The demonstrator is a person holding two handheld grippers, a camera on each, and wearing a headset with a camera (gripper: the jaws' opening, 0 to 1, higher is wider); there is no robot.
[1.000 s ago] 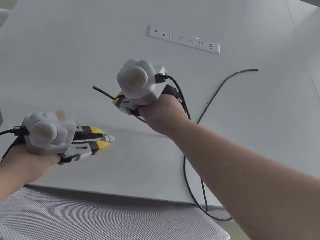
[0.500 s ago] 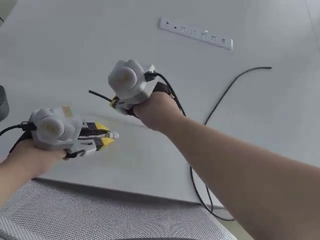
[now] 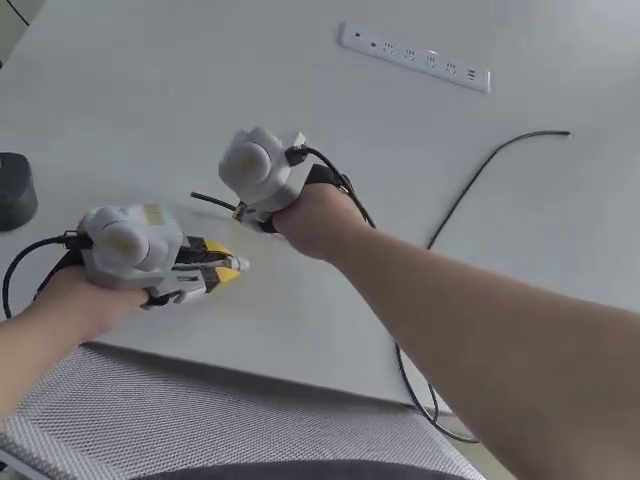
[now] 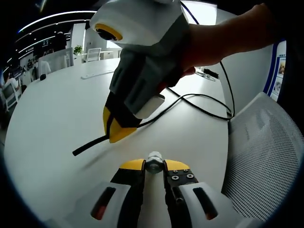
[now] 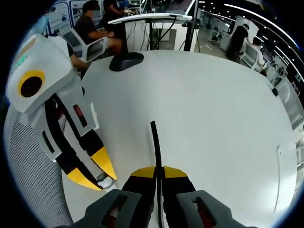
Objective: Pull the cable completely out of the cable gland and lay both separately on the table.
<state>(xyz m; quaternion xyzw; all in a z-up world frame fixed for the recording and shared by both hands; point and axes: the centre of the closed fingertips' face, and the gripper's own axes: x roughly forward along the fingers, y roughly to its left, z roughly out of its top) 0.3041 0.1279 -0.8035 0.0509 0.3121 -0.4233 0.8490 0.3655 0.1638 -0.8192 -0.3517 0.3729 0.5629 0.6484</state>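
My left gripper (image 3: 232, 268) is shut on a small pale cable gland (image 3: 241, 265), held just above the white table near its front edge. The gland (image 4: 153, 162) sits pinched between the yellow-tipped jaws. My right gripper (image 3: 240, 210) is shut on the black cable (image 3: 208, 200), whose short free end sticks out to the left. In the right gripper view the cable (image 5: 155, 142) rises straight from the closed jaws, with the gland (image 5: 105, 182) apart from it at the lower left. The cable end (image 4: 89, 147) hangs clear of the gland.
A white power strip (image 3: 415, 58) lies at the far side of the table (image 3: 150, 110). A dark object (image 3: 15, 190) stands at the left edge. A black cable (image 3: 480, 175) trails across the right side and off the front edge. A mesh chair (image 3: 200, 420) is below.
The head camera has shifted, so the table looks moved. Both grippers keep their holds, and the left one with the gland has come slightly closer to the right one.
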